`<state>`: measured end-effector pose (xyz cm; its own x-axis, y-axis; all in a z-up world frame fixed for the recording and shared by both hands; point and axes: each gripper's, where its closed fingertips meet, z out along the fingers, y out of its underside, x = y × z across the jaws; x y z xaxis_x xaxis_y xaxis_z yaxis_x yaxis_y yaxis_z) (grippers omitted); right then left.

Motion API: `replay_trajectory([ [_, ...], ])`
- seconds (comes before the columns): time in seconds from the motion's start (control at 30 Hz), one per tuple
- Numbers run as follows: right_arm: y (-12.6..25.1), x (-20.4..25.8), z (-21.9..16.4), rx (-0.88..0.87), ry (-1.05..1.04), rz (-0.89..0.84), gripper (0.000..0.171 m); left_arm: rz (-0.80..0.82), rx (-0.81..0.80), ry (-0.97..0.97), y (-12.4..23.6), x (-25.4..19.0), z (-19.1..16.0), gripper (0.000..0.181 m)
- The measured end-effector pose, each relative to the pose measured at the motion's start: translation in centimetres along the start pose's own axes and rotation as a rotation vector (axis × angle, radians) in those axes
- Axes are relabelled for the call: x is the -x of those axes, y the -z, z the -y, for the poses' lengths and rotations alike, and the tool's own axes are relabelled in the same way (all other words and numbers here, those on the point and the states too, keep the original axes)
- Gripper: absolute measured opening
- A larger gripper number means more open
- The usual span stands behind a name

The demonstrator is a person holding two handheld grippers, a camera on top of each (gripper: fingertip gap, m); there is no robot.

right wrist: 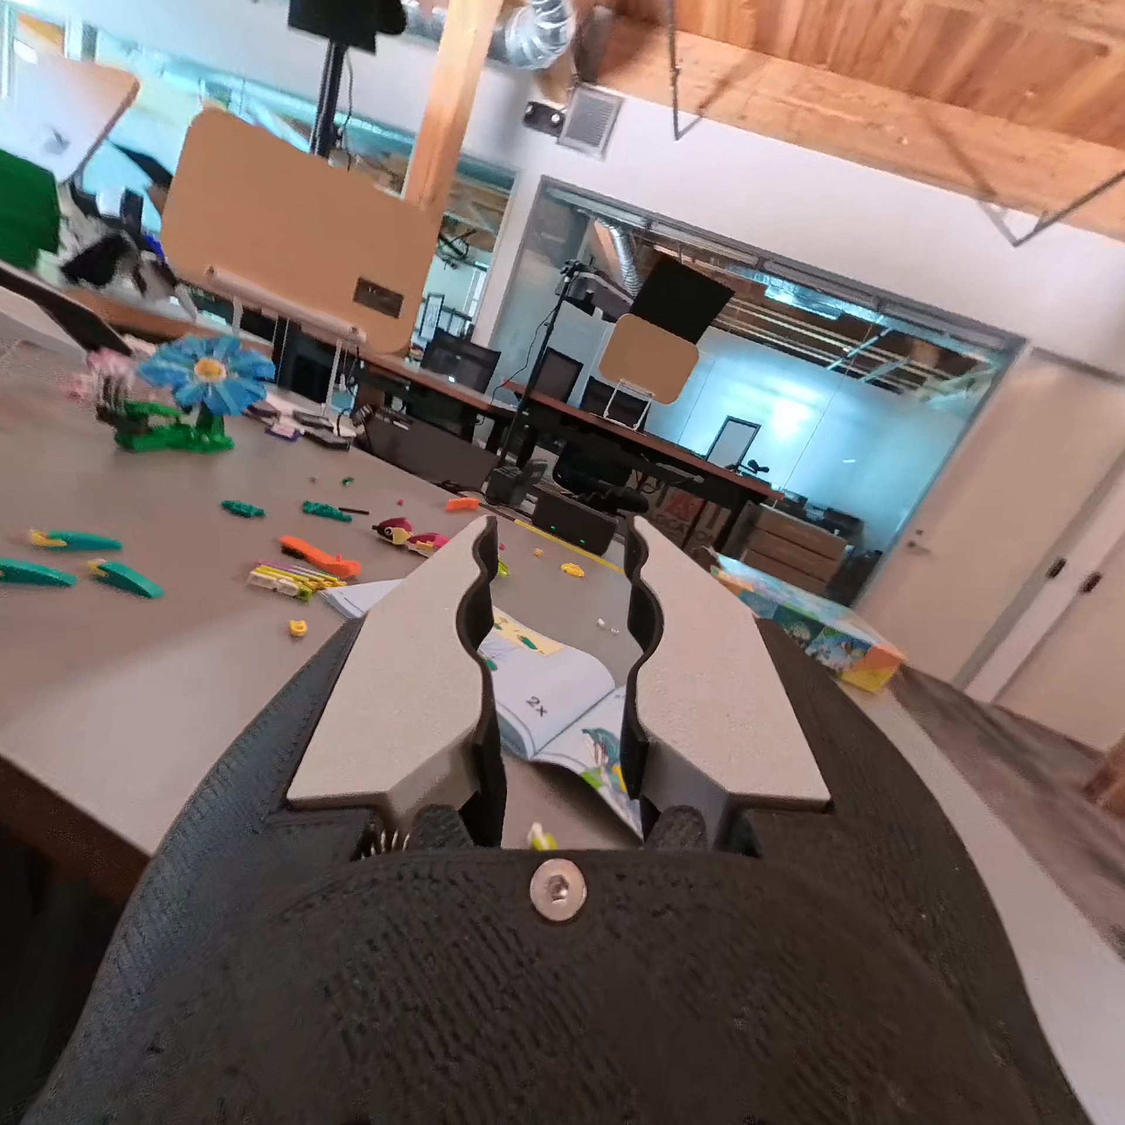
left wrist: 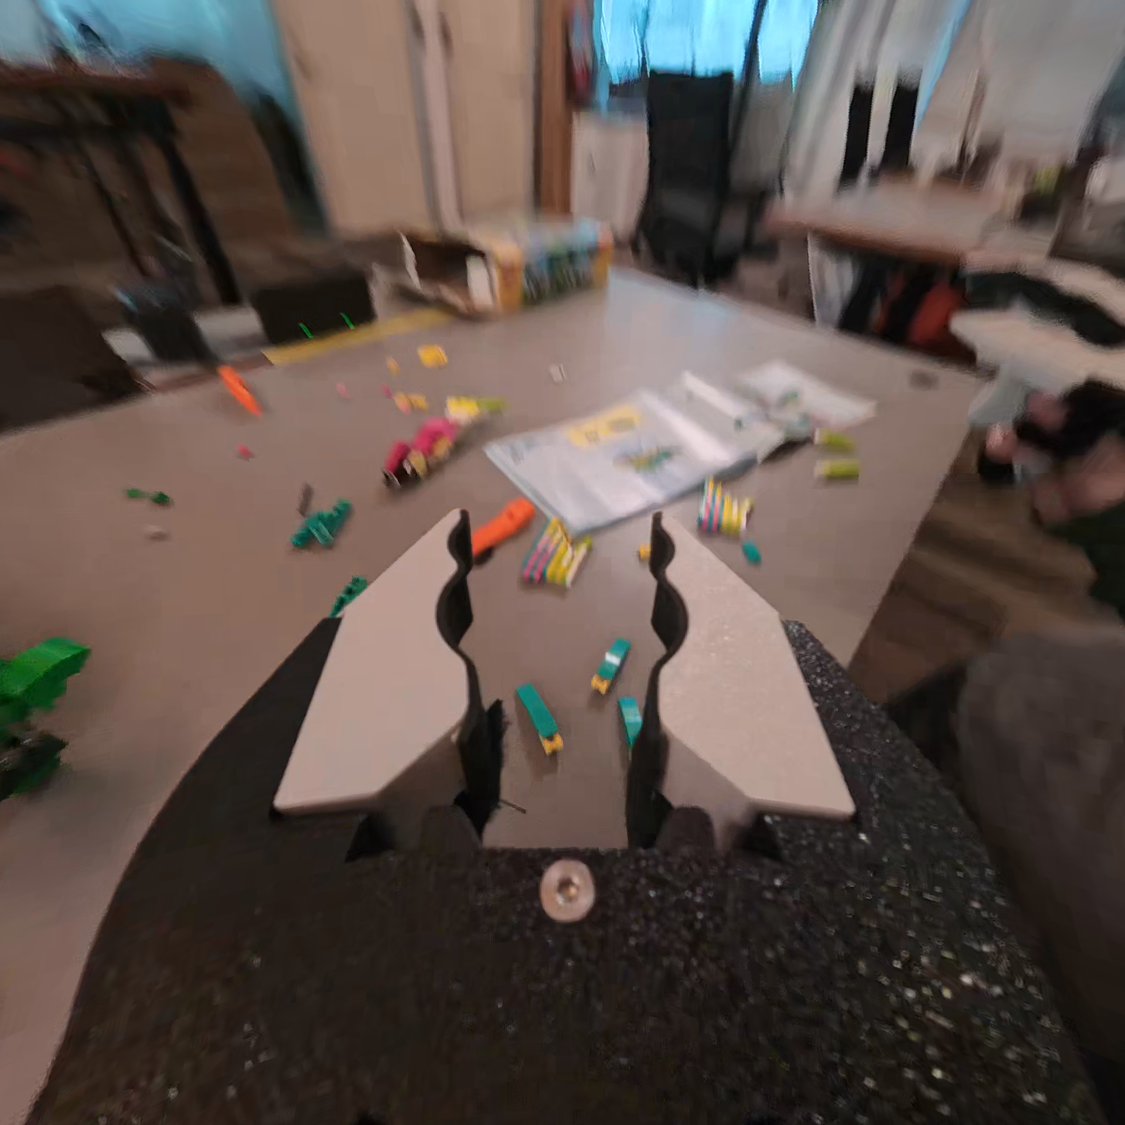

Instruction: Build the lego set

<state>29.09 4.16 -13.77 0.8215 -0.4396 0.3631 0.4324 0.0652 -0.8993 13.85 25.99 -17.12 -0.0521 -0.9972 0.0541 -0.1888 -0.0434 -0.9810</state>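
Left wrist view: motion blur is smearing the whole background and the table (left wrist: 182, 609), while the left gripper (left wrist: 560, 529) is staying sharp. Cool daylight is glowing blue through the far windows (left wrist: 700, 36). Right wrist view: the scene is rendering brighter and crisper, glare is washing out the glass wall (right wrist: 785, 420), and wide-angle distortion is bending straight edges near the frame borders.

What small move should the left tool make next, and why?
Probably lower the left tool onto the teal and yellow piece lying between its fingers and close on it. Both tools are open and empty; the right tool hangs over the open instruction booklet, and loose pieces lie unassembled on the table.
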Motion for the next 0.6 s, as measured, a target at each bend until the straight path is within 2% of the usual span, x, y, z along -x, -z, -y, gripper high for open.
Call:
replay_trajectory([
  [0.03, 1.0, -0.3, 0.1, -0.005, -0.03, -0.004, 0.041, 0.029, -0.096, 0.015, 1.2, 0.2, 0.8, 0.058],
  [0.17, 4.5, -0.9, 0.9, -0.011, -0.088, -0.015, 0.04, 0.147, -0.314, 0.057, 6.1, 0.6, 0.9, 0.06],
  [0.3, 7.2, -1.5, 2.9, -0.082, -0.119, -0.045, 0.036, 0.246, -0.514, 0.232, 11.7, -1.1, 0.0, 0.06],
  [0.5, 8.3, -3.6, 3.2, -0.119, -0.18, -0.115, 0.034, 0.366, -0.614, 0.261, 16.9, -3.9, -0.3, 0.056],
  [0.6, 8.1, -4.6, 2.9, -0.138, -0.248, -0.118, 0.034, 0.379, -0.616, 0.255, 17.0, -3.6, -1.5, 0.055],
])
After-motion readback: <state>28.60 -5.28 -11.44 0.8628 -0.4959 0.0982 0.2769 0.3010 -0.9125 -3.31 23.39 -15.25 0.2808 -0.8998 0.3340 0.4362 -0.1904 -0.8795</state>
